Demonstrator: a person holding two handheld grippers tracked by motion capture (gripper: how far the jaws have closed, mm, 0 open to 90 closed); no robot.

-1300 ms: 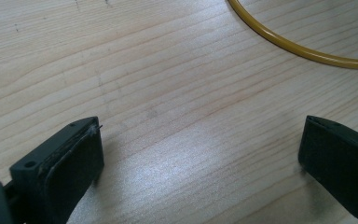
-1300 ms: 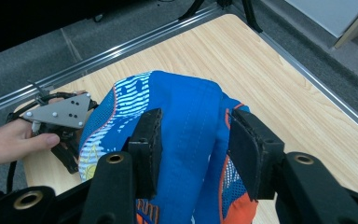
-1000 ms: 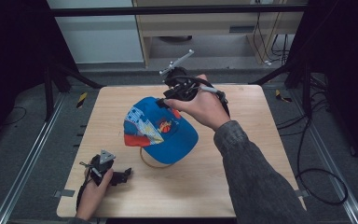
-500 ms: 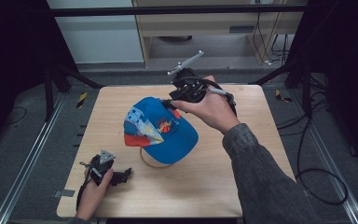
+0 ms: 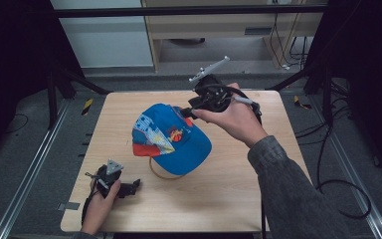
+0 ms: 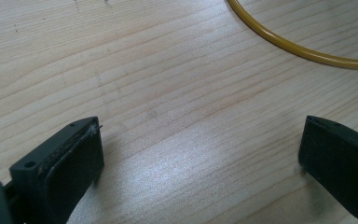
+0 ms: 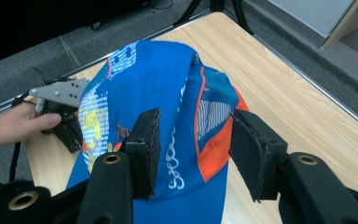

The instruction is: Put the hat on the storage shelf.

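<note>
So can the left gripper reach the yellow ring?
Probably yes. The left gripper rests open on the table, and bare wood lies between it and the yellow ring under the cap.

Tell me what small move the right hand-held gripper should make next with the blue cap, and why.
Probably ease the right hand-held gripper down and close on the cap. Its jaws stand open astride the cap's back edge, with the pads seemingly not yet pressing. The left hand-held gripper rests open on the table.
</note>
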